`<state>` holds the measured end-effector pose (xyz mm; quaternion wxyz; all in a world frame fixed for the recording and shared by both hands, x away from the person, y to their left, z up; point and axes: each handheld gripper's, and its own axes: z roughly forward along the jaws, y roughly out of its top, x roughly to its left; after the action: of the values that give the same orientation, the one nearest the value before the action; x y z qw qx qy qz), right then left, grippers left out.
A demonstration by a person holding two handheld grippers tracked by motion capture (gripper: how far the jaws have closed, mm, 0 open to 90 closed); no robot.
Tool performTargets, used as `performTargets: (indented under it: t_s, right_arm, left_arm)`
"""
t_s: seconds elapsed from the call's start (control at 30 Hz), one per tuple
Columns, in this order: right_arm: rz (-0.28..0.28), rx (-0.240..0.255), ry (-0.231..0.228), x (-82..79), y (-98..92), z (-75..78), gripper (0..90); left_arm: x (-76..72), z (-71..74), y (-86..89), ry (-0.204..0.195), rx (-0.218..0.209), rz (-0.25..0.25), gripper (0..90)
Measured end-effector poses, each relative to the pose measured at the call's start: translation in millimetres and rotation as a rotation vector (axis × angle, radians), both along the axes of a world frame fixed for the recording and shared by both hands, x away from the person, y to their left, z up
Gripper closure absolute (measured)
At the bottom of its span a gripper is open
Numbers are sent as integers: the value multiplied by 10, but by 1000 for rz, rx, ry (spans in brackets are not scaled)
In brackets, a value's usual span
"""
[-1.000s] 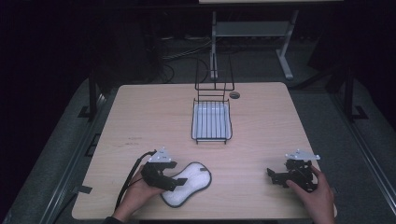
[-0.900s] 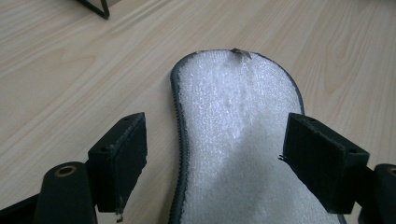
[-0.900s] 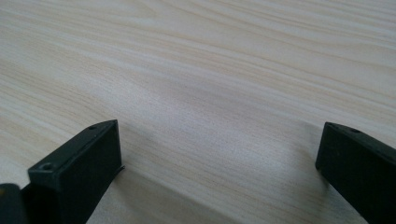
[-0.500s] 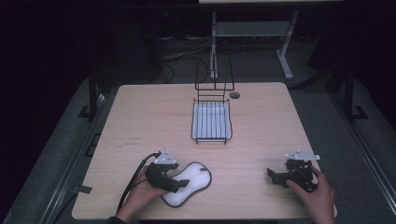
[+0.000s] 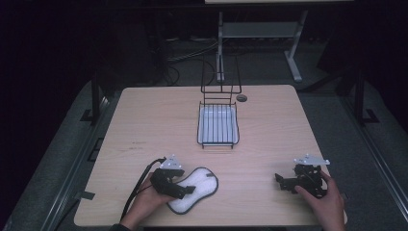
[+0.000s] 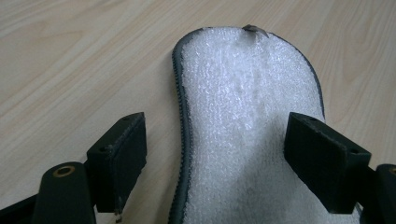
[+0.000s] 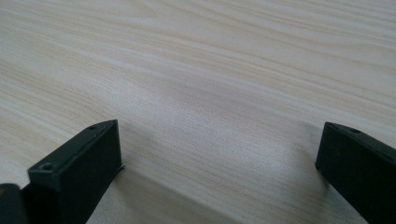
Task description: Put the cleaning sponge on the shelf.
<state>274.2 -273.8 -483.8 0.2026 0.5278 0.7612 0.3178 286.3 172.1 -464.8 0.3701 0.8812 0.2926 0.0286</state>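
Note:
A white, peanut-shaped scrubbing pad [image 5: 201, 185] with a dark grey stitched edge lies flat near the table's front left. My left gripper [image 5: 182, 189] is low over its near end and open. In the left gripper view the pad [image 6: 247, 102] runs up between the jaws; the left jaw stands on bare wood just beside the pad's edge, and the right jaw is over the pad. My right gripper [image 5: 283, 181] rests open at the front right, pointing left. Between its jaws there is nothing but wood [image 7: 219, 140].
A black wire rack [image 5: 218, 126] with a white tray under it stands at the table's middle back, its tall wire frame [image 5: 220, 77] at the far end. A small round grommet [image 5: 241, 97] sits beside it. Dark floor and a desk frame lie beyond the table.
My left gripper has slid slightly right and nearer, farther onto the pad's near end. The right gripper and the pad have stayed still.

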Motion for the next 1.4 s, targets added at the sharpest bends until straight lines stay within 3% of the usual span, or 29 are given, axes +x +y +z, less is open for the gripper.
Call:
performTargets:
  t_s: [0.13,0.17,0.2,0.53,0.7,0.77,0.9,1.0,1.2,1.4]
  right_arm:
    - [0,0,0,0,0,0,0]
    - [0,0,0,0,0,0,0]
    - [0,0,0,0,0,0,0]
    - [0,0,0,0,0,0,0]
    - [0,0,0,0,0,0,0]
    - [0,1,1,0,1,0,0]
    - [0,0,0,0,0,0,0]
    - [0,0,0,0,0,0,0]
    - [0,1,0,0,0,0,0]
    - [0,1,0,0,0,0,0]
  left_arm:
    - [-10,14,-9,9,1,-23,324]
    - [-15,18,-9,23,-14,-32,324]
    - [-20,19,-10,34,-21,-33,380]
    - [-16,51,-21,36,0,-32,446]
    - [-25,83,-11,21,6,-27,570]
    - [-13,85,1,27,5,-34,581]
    - [1,90,34,35,-11,-43,750]
    - [7,92,44,41,-16,-45,822]
    - [2,117,50,38,-22,-53,861]
    - [7,160,92,40,-64,-48,865]
